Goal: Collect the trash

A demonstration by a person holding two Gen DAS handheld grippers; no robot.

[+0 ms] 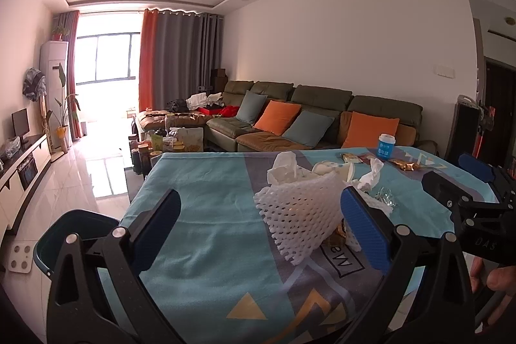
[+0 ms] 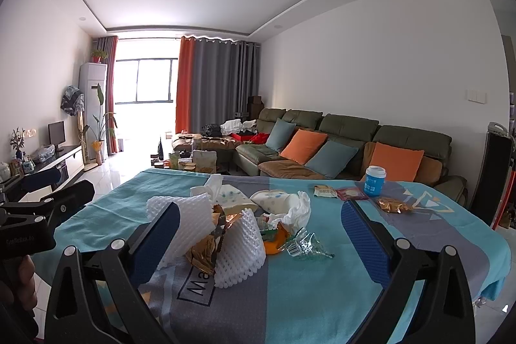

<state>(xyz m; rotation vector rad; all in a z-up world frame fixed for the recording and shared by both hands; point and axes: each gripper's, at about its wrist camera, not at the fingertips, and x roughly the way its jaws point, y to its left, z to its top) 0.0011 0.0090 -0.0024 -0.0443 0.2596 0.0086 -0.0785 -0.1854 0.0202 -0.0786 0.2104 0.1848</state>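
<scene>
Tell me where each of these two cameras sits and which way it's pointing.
Left wrist: rides the left claw, open, looking across the table at white foam netting, sofa behind; bin lower left; the right claw enters at right.
Right wrist: rides the right claw, open, facing the trash pile, foam netting central; the left claw enters at left.
Shared: netting, blue cup, sofa, window.

A table (image 2: 451, 250) under a teal and grey patterned cloth carries the litter. Just ahead of the right tool lie white foam nets (image 2: 240, 244), wrappers and crumpled tissue (image 2: 298, 208). Further ahead, to the right, stands a blue cup (image 2: 374, 181)
</scene>
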